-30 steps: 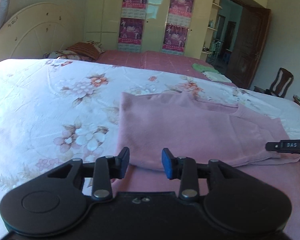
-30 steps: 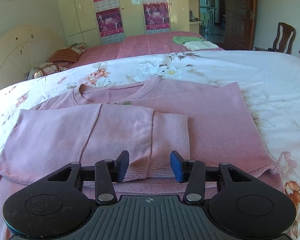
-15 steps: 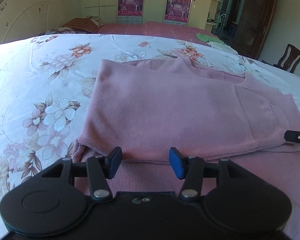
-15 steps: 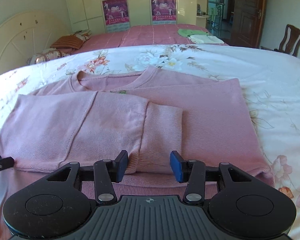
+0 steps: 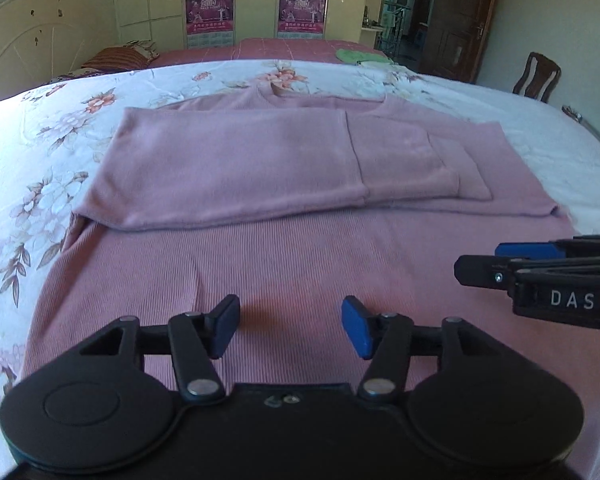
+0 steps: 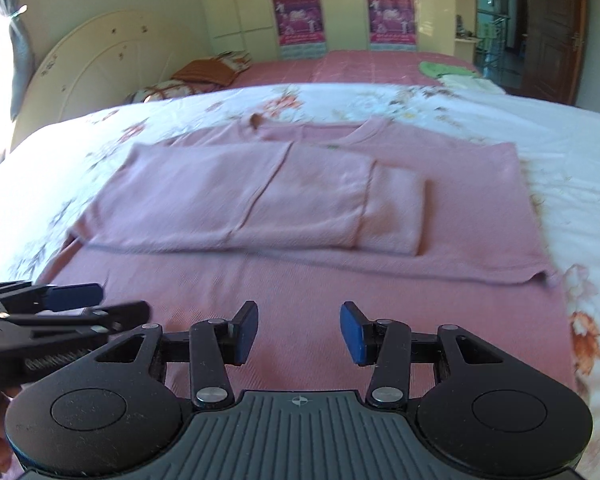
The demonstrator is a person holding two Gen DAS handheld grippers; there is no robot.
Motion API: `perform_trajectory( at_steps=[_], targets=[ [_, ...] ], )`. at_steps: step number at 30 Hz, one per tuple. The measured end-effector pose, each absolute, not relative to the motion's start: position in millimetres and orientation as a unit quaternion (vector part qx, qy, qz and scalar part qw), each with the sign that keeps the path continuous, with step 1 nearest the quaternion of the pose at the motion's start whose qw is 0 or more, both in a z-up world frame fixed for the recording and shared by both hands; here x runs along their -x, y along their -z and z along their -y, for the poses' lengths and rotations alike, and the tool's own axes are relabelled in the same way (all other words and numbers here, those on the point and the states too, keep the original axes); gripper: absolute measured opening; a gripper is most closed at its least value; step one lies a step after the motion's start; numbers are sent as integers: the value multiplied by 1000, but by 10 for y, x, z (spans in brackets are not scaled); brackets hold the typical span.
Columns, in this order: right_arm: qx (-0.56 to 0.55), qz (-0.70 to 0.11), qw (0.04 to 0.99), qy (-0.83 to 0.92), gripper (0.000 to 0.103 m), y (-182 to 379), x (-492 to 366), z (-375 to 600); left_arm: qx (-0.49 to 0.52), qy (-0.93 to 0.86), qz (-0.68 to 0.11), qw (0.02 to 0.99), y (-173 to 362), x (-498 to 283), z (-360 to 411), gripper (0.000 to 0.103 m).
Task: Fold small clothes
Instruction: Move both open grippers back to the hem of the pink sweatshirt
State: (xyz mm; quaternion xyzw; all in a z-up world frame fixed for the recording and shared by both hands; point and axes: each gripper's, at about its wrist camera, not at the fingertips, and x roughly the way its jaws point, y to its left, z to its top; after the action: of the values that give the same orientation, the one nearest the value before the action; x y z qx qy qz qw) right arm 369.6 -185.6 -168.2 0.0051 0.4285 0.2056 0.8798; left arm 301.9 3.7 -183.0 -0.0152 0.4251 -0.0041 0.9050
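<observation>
A pink knit sweater [image 5: 300, 248] lies flat on the floral bedsheet, with both sleeves folded across its chest [image 5: 236, 168]. It also shows in the right wrist view [image 6: 300, 280], sleeves [image 6: 260, 200] across the middle. My left gripper [image 5: 290, 330] is open and empty above the sweater's lower body. My right gripper [image 6: 298, 332] is open and empty above the same lower part, to the right of the left one. The right gripper shows at the right edge of the left wrist view [image 5: 540, 272]. The left gripper shows at the left edge of the right wrist view [image 6: 60, 312].
The floral bedsheet [image 5: 40, 160] covers the bed around the sweater. A second bed with a pink cover [image 6: 360, 68] and folded green cloth [image 6: 440, 69] stands behind. A headboard [image 6: 100, 68], wardrobes, a door and a wooden chair [image 5: 536, 76] line the room.
Both grippers have pulled back toward the sweater's hem and away from the folded sleeves. Both have opened wider. Each now shows in the other's view.
</observation>
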Motion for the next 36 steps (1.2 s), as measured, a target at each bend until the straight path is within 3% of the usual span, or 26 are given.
perform_trajectory(
  at_steps=[8,15,18,23,28,36],
  targets=[
    [58,-433,881,-181,45,1894,-3403,2184,2,-38,-424,905,1898,-2562,-379,69],
    [71,-430,893,-114,45,1880,-3062,2720,8,-65,-435,898,1835,-2128,-712,72],
    [44,-432,895,-104,45,1778,-2926,2743,23,-52,-436,898,1753,-2032,-705,65],
    [3,-433,890,-144,45,1615,-2641,2350,27,9,-417,908,1678,-1873,-481,65],
    [34,-438,882,-172,45,1673,-2414,1839,15,19,-431,902,1856,-1755,-395,66],
    [49,-449,883,-126,46,1795,-2168,2033,2,17,-420,907,1871,-1493,-550,69]
  ],
)
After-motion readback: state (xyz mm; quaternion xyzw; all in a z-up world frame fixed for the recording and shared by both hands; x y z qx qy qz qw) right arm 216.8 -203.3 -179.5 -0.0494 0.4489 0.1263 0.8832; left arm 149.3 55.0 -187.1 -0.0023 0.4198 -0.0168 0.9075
